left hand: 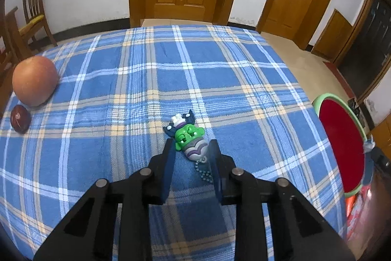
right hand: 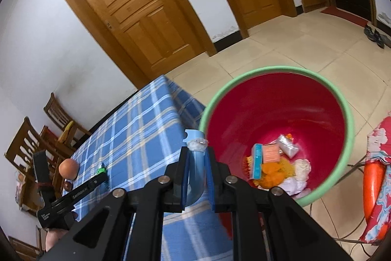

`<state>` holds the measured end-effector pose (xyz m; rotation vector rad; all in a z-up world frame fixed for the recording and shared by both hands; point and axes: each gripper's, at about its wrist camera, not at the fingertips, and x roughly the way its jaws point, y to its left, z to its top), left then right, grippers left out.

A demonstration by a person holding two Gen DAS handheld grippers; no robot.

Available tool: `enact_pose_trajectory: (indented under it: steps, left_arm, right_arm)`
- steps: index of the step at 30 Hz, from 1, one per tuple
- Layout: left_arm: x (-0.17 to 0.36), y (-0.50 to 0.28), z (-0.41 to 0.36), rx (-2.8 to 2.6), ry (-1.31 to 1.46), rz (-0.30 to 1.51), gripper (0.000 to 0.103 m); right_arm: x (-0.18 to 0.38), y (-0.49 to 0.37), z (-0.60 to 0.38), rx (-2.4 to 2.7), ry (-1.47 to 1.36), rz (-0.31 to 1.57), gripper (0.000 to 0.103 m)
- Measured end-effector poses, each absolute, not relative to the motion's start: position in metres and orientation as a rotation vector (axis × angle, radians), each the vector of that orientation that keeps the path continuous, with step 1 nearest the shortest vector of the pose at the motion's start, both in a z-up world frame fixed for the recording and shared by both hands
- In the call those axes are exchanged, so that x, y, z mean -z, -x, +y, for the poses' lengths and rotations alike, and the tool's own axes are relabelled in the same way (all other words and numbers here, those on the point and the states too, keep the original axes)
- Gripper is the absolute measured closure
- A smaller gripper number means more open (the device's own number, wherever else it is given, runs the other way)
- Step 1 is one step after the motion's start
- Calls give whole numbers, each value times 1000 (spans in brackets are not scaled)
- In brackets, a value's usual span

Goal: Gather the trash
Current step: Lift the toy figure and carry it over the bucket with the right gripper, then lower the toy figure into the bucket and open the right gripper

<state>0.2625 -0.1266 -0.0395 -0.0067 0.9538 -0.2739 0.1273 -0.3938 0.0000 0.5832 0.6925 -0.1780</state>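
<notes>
A green toy keychain with a bead chain lies on the blue plaid tablecloth. My left gripper is open, its fingers on either side of the toy's lower end. My right gripper is shut on a light blue plastic tube with white tape near its tip, held near the rim of the red bin with a green rim. The bin holds several pieces of trash. The bin also shows at the right edge of the left wrist view.
An apple and a small dark red fruit sit at the table's left edge. Wooden chairs stand beyond it. The left gripper's body shows over the table in the right wrist view. A red patterned cloth hangs right of the bin.
</notes>
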Motion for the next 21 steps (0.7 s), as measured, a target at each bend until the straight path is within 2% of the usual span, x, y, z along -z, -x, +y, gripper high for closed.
enact_pose_trajectory:
  steps: [2,3,21]
  left_arm:
    - [39,-261,-128,281,-1,952,76]
    - [38,-260,-129,292,8,952,83]
    - [-11,-219,-196,563,28,870,84]
  right_arm:
    - [2,-124,-401,187,-595,686,88]
    - [3,-122,-403,190,-601,683,88]
    - [17,-100,-447,243,-676,657,88]
